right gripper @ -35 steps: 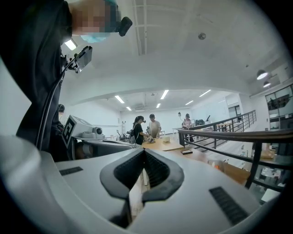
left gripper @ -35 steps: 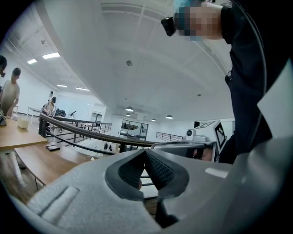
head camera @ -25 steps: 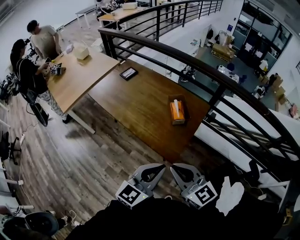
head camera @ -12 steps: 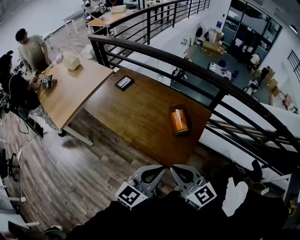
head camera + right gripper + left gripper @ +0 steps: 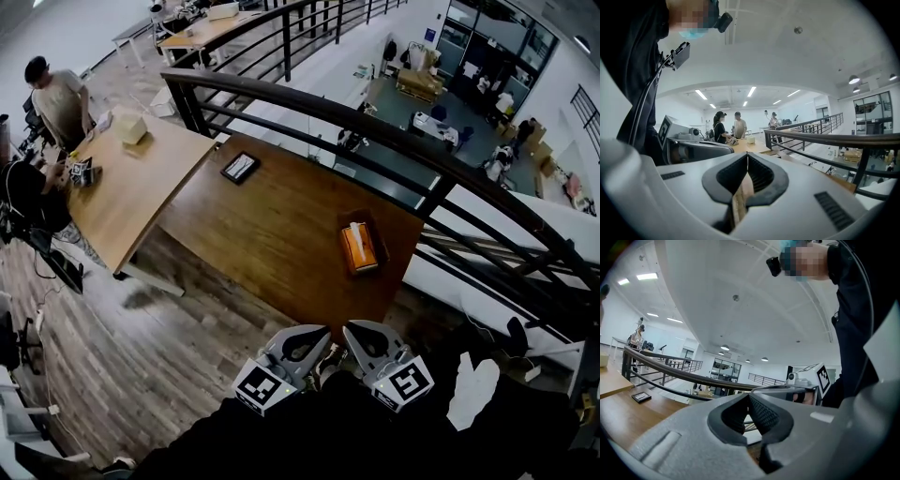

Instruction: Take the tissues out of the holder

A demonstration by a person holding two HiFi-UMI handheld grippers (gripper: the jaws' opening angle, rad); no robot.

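Now my left hand-held gripper [image 5: 748, 398] and right hand-held gripper [image 5: 747, 155] are closed, empty; the tissue holder [image 5: 359, 247] stands on the counter [image 5: 272, 220].

Orange on the tissue holder [image 5: 359, 251], dark brown round its rim, with a white tissue [image 5: 356, 228] at its top. Dark reddish-brown wood grain on the bench [image 5: 272, 225]; paler honey wood on the second bench [image 5: 131, 183]. Black on the railing [image 5: 309, 105]. Streaked grey-brown planks on the floor [image 5: 141, 347]. Pale grey on the left gripper [image 5: 319, 334] and the right gripper [image 5: 349, 330], each with a black-and-white square marker on its cube. Black, finely cross-hatched, on the fingers [image 5: 764, 416].
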